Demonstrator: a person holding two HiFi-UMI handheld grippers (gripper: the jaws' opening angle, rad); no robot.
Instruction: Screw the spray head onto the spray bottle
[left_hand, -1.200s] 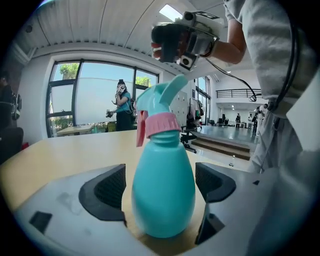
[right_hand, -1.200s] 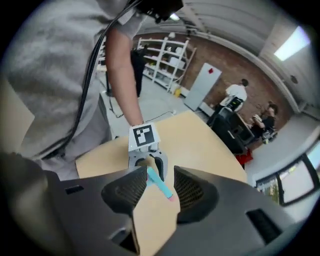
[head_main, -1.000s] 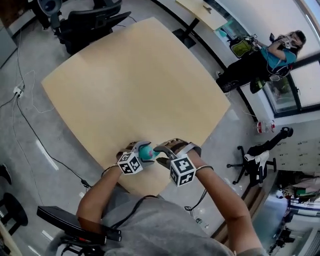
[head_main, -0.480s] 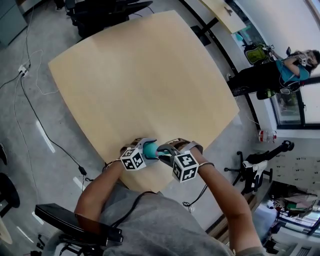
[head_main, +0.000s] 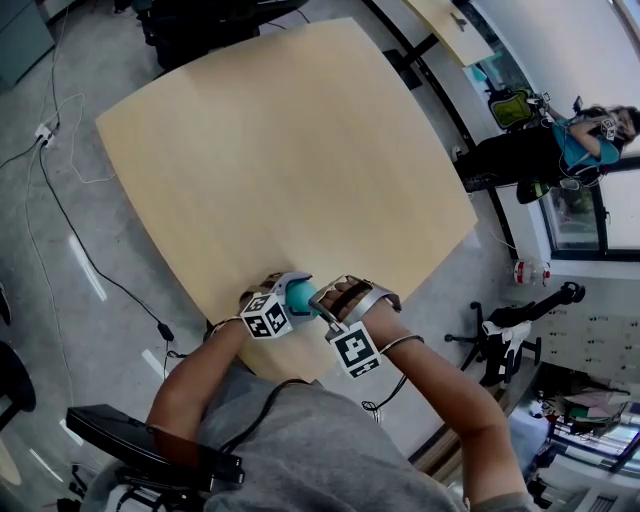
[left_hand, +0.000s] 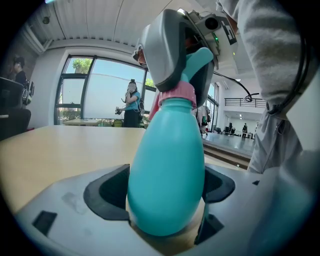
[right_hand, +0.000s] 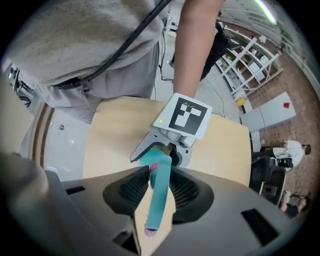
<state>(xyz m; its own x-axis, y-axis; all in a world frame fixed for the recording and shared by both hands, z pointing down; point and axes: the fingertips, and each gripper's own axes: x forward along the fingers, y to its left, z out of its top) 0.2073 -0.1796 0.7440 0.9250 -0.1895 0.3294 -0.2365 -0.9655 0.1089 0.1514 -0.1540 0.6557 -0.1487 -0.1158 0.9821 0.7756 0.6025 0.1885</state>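
Observation:
A teal spray bottle (left_hand: 167, 170) stands upright at the near edge of the table, my left gripper (head_main: 290, 293) shut round its wide body. On its neck sits the teal spray head (right_hand: 159, 192) with a pink collar (left_hand: 176, 94). My right gripper (head_main: 320, 298) comes down on it from above. Its jaws have just been closing, and its pads now press on the spray head on both sides. In the left gripper view the grey right gripper (left_hand: 172, 50) hides most of the head.
The round wooden table (head_main: 280, 150) stretches away bare beyond the bottle. Office chairs and cables lie on the floor around it. A person (head_main: 560, 140) stands by the window at the right.
My right gripper has rolled about its own axis and sunk a little onto the spray head, its marker cube now lower in the head view. The left gripper and bottle have stayed put.

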